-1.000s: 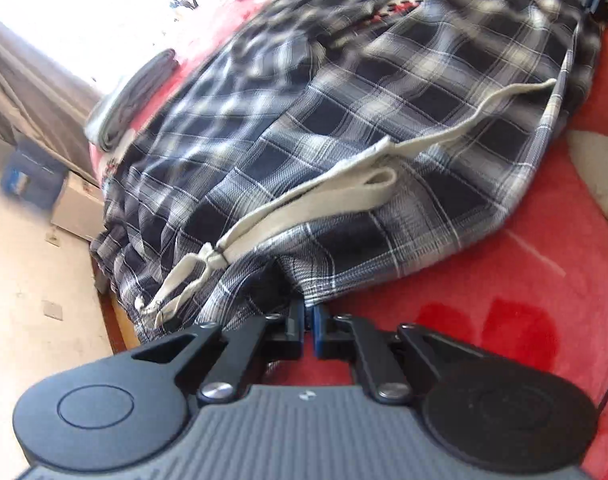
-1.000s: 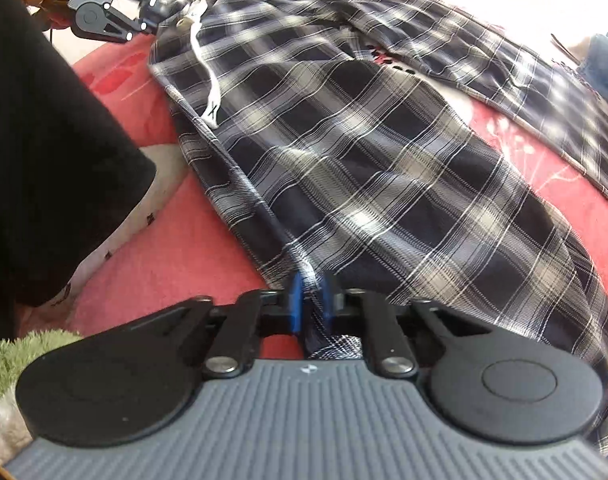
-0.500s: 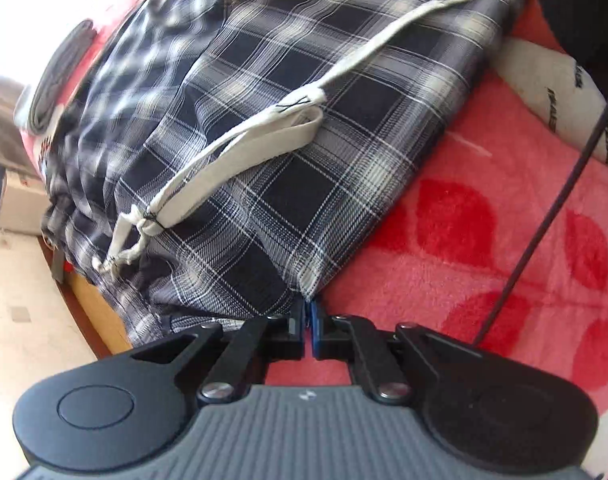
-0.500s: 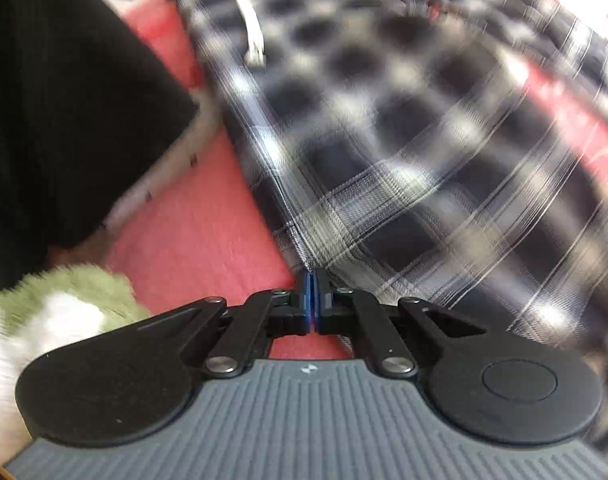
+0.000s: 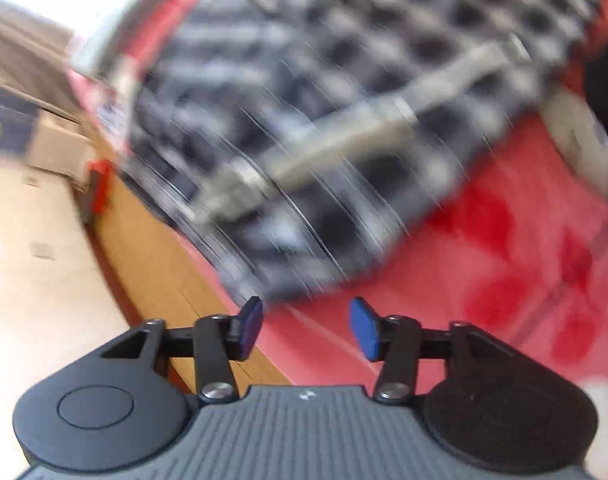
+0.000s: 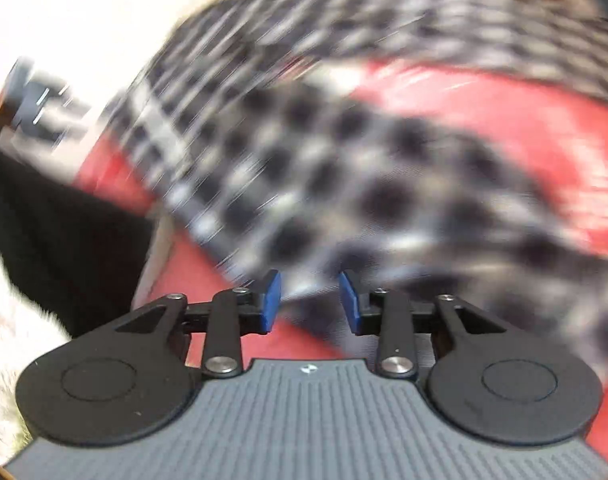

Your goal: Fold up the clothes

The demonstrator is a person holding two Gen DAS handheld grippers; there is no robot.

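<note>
Dark plaid trousers [image 5: 344, 128] with a pale drawstring [image 5: 344, 140] lie folded on a red blanket [image 5: 484, 280], blurred by motion. My left gripper [image 5: 306, 326] hovers above the blanket near the trousers' waist corner; its jaws are opening and nothing is between them. In the right wrist view the same plaid trousers [image 6: 344, 184] spread across the red blanket [image 6: 484, 120]. My right gripper [image 6: 310, 304] is just over the cloth's near edge, jaws opening, pads clear of the fabric. The left gripper [image 6: 43, 108] shows as a blur at far left.
The wooden bed edge [image 5: 155, 264] and pale floor [image 5: 35, 272] lie at left, with a box [image 5: 51, 152] beyond. A person's black garment [image 6: 51, 240] fills the left of the right wrist view. A white patterned patch [image 5: 584, 148] is on the blanket.
Both grippers were shut on the trousers' edge and have let go, jaws now apart. The left one rose away from the waist corner; the right one swung sideways and rolled.
</note>
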